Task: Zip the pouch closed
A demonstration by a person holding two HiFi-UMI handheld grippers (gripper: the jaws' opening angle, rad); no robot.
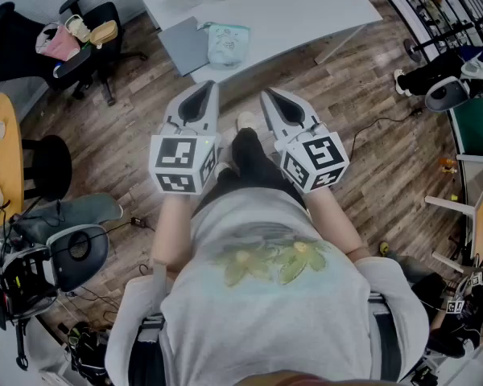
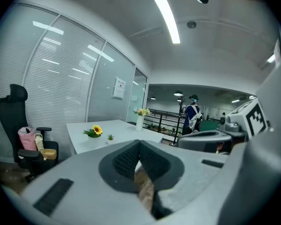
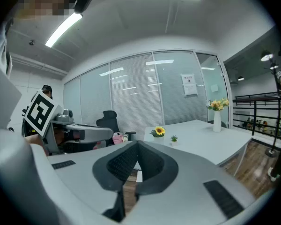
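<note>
The person wears a light grey T-shirt [image 1: 258, 320] with short sleeves and a faded print of yellow and green leaves on the front, and dark trousers [image 1: 253, 163]. The left gripper [image 1: 210, 86] and the right gripper [image 1: 266, 94] are 2 light grey shells with dark ribbed pads [image 2: 126, 159]. Each one carries a white cube [image 1: 181, 164] with black square markers.

I see the pouch [image 1: 226, 44] at upper centre of frame — pale mint, soft, lying on the white table [image 1: 306, 6] — near its front edge.
</note>
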